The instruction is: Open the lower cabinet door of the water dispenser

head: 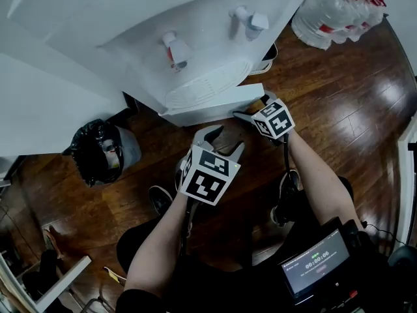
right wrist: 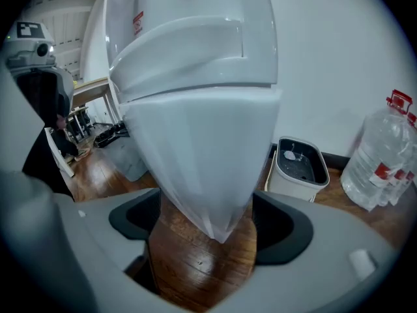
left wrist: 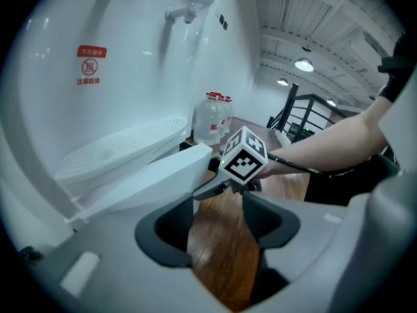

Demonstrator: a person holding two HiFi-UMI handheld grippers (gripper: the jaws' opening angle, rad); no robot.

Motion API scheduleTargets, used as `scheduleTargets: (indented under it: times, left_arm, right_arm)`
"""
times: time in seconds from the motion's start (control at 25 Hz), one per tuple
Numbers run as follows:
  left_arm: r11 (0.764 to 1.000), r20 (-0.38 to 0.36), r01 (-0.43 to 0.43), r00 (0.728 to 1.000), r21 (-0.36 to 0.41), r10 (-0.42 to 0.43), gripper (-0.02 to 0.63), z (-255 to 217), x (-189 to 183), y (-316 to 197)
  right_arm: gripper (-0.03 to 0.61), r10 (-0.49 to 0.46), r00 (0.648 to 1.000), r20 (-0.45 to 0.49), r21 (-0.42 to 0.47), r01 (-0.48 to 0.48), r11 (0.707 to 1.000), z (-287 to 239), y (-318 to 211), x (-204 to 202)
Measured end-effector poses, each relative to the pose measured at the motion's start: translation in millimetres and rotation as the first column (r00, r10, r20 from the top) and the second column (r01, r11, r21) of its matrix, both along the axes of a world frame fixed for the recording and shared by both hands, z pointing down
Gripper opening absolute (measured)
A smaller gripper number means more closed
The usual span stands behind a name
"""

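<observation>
Two grey hand-held grippers, both spread: right gripper (head: pixel 253 108) straddles the edge of the tall white plastic water dispenser's (head: pixel 195 38) flat white cabinet door (right wrist: pixel 202 155), left gripper (head: pixel 225 142) empty beside it.

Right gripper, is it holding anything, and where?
The right gripper has the edge of the cabinet door between its jaws; whether they press on it cannot be told.

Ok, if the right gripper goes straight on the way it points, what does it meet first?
The edge of the white cabinet door, which stands right ahead, between the open jaws of the right gripper. Whether the pads already touch it is unclear.
</observation>
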State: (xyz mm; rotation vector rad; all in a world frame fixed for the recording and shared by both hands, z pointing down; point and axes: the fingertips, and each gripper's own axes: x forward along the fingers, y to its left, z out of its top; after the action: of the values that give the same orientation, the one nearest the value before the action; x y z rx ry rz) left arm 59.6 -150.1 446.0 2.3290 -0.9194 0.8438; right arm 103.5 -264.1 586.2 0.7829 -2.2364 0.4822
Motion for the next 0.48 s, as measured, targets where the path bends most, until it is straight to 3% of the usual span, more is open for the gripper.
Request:
scheduleTargets:
  times: [0.12,0.36,0.48]
  left_arm:
    - [0.999,0.012,-0.037,0.999,-0.004,0.037,0.256,0,8,14]
    - [0.998,0.016,-0.066,0.998,-0.012,0.066,0.256,-2,17,37]
    - [0.998,0.012,-0.059,0.998,-0.029,0.059,0.255,2,20,47]
  right_arm:
    - [0.433,0.001,1.0,-0.01,-0.013,-0.001,1.0,-1,17,5]
    - [0.311,-0.002,0.999,-0.054,-0.014,0.001,1.0,-7,44,18]
    - [0.298,-0.027,0.996,-0.086,-0.018,0.025,1.0,-6,61,18]
